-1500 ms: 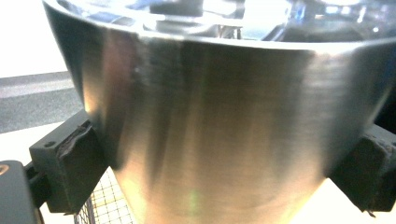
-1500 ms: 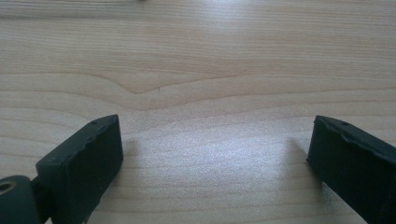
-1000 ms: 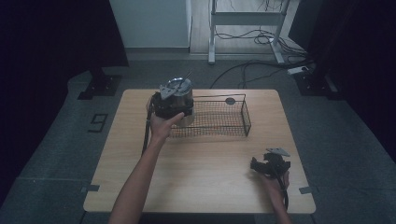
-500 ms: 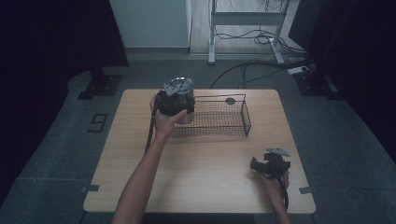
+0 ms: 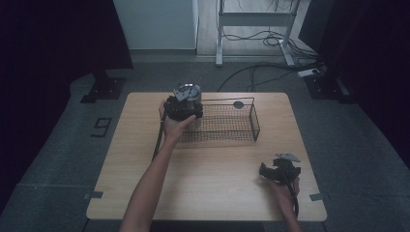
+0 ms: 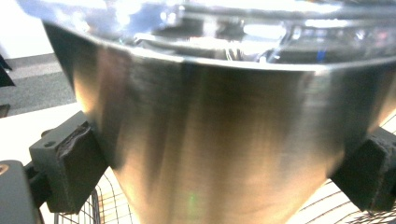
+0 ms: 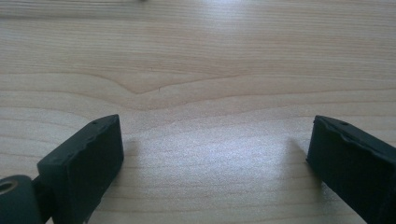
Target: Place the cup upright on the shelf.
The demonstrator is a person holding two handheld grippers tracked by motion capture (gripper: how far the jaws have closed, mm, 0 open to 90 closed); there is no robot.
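A brushed steel cup (image 6: 224, 130), wider at the top, sits between the pads (image 6: 70, 163) of my left gripper (image 6: 224, 172), which is shut on its lower sides. From the high view, my left gripper (image 5: 186, 104) holds the steel cup (image 5: 194, 115) at the left end of a black wire basket (image 5: 254, 121); whether the cup touches the basket floor is unclear. Basket wire (image 6: 100, 205) shows below the cup. My right gripper (image 5: 278, 171) rests low at the table's right front, and in its own view the right gripper (image 7: 215, 154) is open over bare wood.
The light wooden table (image 5: 217, 183) has open room in front of the basket. A small dark round thing (image 5: 238, 104) lies at the basket's far side. A desk frame and cables (image 5: 261, 29) stand on the floor beyond the table.
My left gripper with the steel cup has shifted slightly right, further over the basket's left end. The right gripper has stayed put.
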